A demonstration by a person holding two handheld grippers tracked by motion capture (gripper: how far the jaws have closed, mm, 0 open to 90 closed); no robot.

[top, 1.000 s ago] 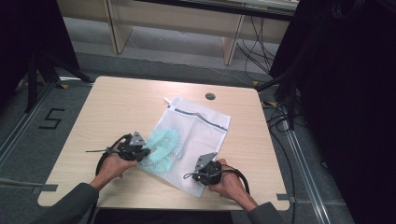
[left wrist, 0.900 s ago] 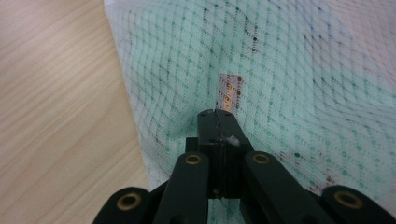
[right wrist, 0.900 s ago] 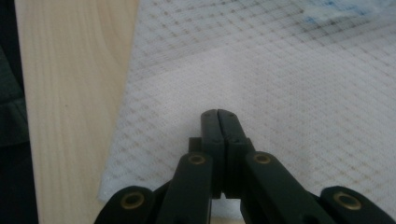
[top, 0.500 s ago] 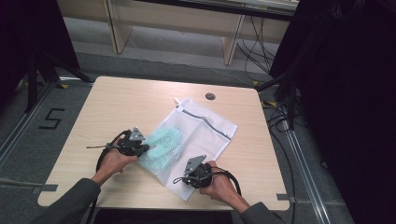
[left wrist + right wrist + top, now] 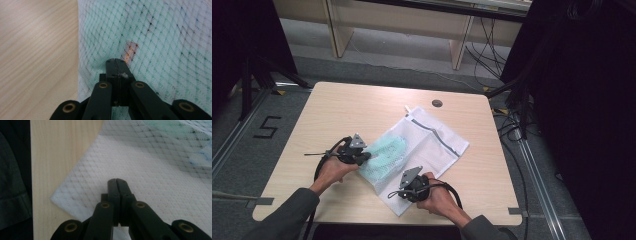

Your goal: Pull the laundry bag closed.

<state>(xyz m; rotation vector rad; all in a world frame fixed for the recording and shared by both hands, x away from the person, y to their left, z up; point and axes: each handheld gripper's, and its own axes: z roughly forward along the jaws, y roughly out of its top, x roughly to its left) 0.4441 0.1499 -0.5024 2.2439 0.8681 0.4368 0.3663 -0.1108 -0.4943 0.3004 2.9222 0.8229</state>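
Both tools (image 5: 371, 156) (image 5: 398, 194) fully closed

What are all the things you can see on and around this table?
Mesh bag: one, white with a grey zip strip, lying flat in the middle of the table.
Cloth: one, mint green, inside the mesh bag at its left part.
Table: one, light wood.
Round cap: one, dark, set in the table top near its far edge.
Number five: one, black, marked on the floor left of the table.
Left tool: one, black, shut, tip on the bag over the cloth.
Right tool: one, black, shut, over the bag's near corner.
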